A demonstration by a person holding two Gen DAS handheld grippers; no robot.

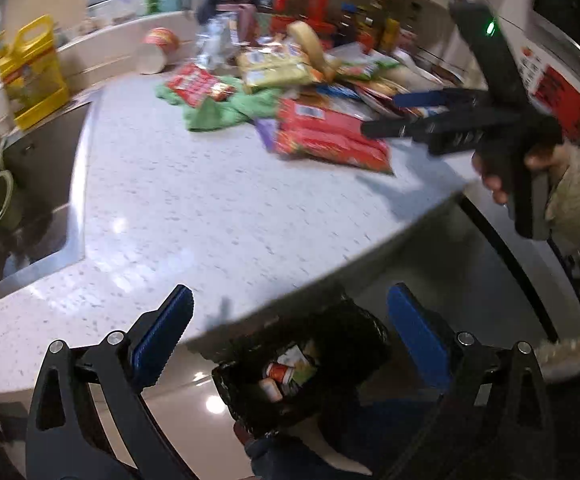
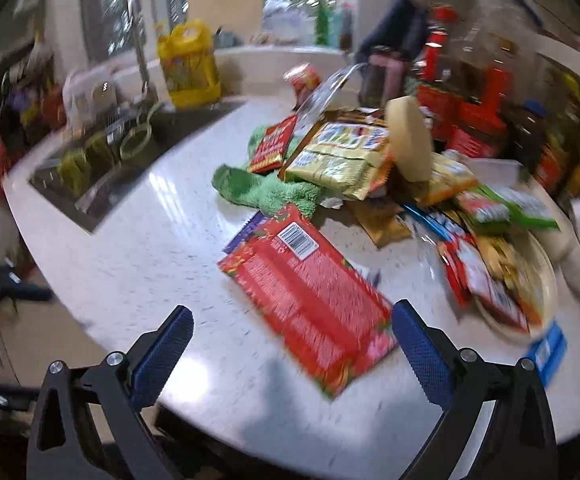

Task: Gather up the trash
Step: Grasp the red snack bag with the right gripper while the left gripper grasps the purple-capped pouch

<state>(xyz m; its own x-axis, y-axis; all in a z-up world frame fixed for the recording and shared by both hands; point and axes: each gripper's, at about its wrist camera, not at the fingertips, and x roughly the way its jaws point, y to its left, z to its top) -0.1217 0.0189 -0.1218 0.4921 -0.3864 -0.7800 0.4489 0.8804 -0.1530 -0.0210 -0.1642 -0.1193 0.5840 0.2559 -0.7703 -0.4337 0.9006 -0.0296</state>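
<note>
your right gripper (image 2: 291,330) hangs with its blue pads spread wide and nothing between them, just over the near end of the big red wrapper (image 2: 309,294). that wrapper lies flat on the speckled white counter (image 2: 138,240), back side up, its long axis running from the near right toward the far left; a barcode sticker sits at its far end, and the print is too blurred to read. a purple packet (image 2: 242,232) peeks out from under its far left corner.

your left gripper (image 1: 290,334) is also spread apart and empty, held past the counter's edge above the black-lined bin (image 1: 297,364), where a few pieces already lie. from that camera your right gripper (image 1: 385,114) shows side-on above the red wrapper (image 1: 329,138), its jaws parted.

behind the red wrapper sits one green cloth (image 2: 274,190), with a smaller red packet (image 2: 270,144) and one yellow-gold bag (image 2: 337,156) on the heap. right of it, one plate (image 2: 545,280) holds more wrappers, too jumbled to count. one paper cup (image 1: 158,50) lies on its side, and one yellow jug (image 2: 188,64) stands by the sink (image 2: 102,168). no label here is legible through the blur.
</note>
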